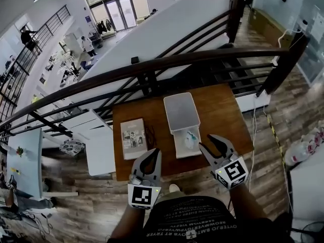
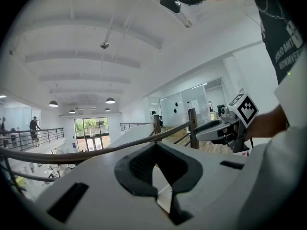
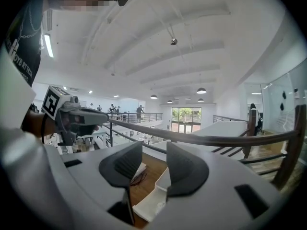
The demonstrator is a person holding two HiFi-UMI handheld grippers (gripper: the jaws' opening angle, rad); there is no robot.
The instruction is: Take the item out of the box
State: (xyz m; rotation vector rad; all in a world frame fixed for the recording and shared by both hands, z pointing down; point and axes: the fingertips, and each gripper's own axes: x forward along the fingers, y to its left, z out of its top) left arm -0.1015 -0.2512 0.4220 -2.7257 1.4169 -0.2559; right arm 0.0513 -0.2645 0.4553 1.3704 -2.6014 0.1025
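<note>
Hovering at the counter's (image 1: 223,110) near edge, left tongs (image 1: 153,154) were pressed together, right tongs (image 1: 208,140) spread, empty, beside the open white box (image 1: 177,149) holding the item (image 1: 191,138).

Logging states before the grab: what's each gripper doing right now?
Left gripper: closed, empty.
Right gripper: open, empty.

A wooden table (image 1: 223,115) is standing against a dark railing (image 1: 167,61). It is carrying an open white box (image 1: 178,149) holding a pale item (image 1: 191,138), with a booklet (image 1: 133,138) lying well apart. The left gripper (image 1: 149,156) and right gripper (image 1: 208,142) are hovering over its near edge.
</note>
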